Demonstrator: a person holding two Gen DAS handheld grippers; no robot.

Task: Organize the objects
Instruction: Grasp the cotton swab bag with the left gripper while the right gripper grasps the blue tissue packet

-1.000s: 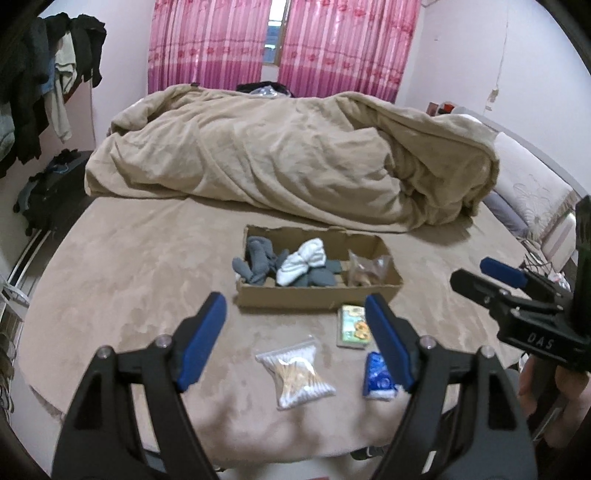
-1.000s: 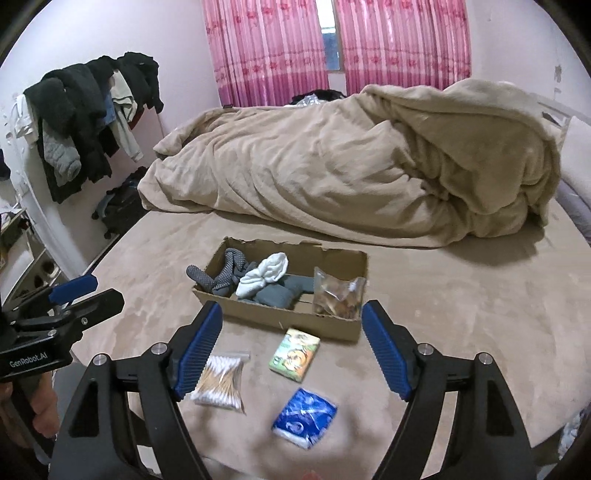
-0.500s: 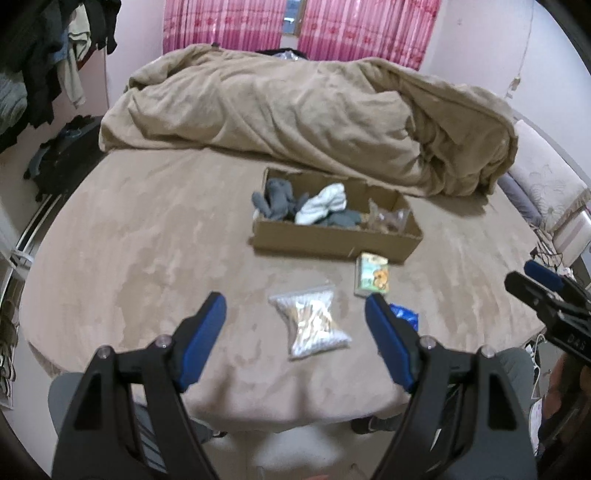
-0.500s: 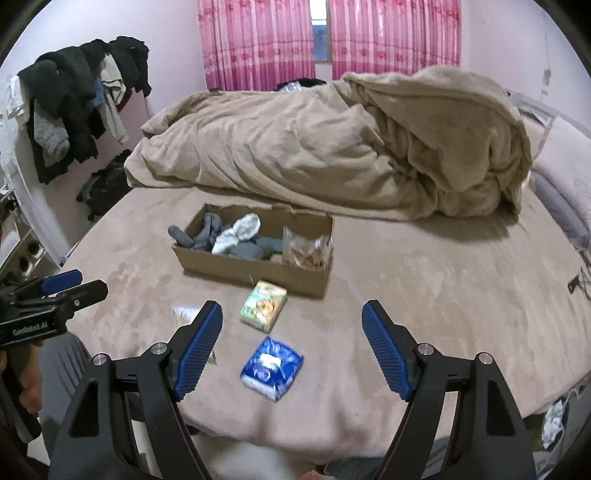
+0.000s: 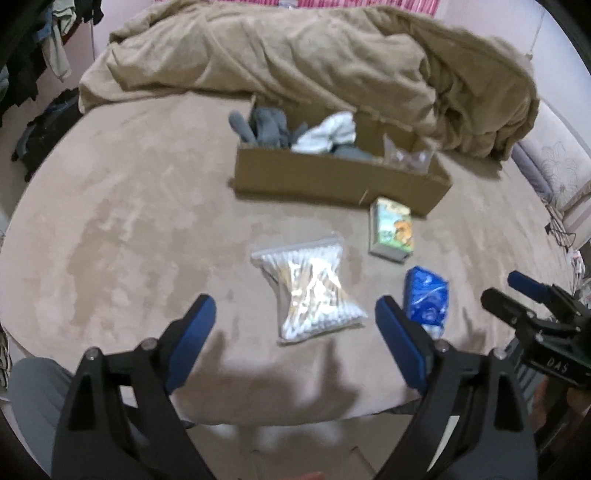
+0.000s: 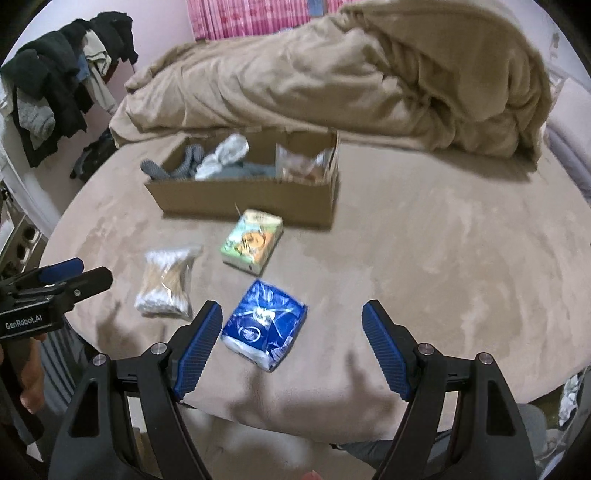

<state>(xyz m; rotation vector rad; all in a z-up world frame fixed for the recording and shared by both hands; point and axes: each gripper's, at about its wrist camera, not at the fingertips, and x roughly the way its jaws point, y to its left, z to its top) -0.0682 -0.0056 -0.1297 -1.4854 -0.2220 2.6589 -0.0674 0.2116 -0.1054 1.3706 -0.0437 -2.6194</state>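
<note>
The cardboard box [image 5: 332,177] is sitting on the tan bed cover [image 5: 129,221], and everything else is lying in relation to it. Inside it, grey socks [image 5: 267,125] are filling the left end, a white sock bundle [image 5: 328,134] is resting in the middle, and a clear bag [image 5: 406,157] is sitting at the right end. The rumpled tan duvet [image 5: 295,55] is piled behind the box.

In front of the box, just off its near wall toward the right end, a small green packet [image 5: 392,230] is lying flat. Nearer the camera than that, a clear bag of cotton swabs [image 5: 312,288] is lying in front of the box's middle, and a blue pouch [image 5: 426,299] is lying to its right.

The left gripper [image 5: 295,336] is hovering wide open and empty above the near edge of the bed, the swab bag showing between its blue pads [image 5: 192,339]. The right gripper [image 6: 291,343] is likewise spread wide and holding nothing, with the blue pouch [image 6: 264,328] lying just inside its left pad.

The right wrist view is showing what the left one crops: dark clothes [image 6: 62,88] hanging left of the box, the pink curtain [image 6: 251,18] behind the duvet, and the clear bag's brownish contents. The left view alone is showing a patterned pillow [image 5: 557,162] right of the box.
</note>
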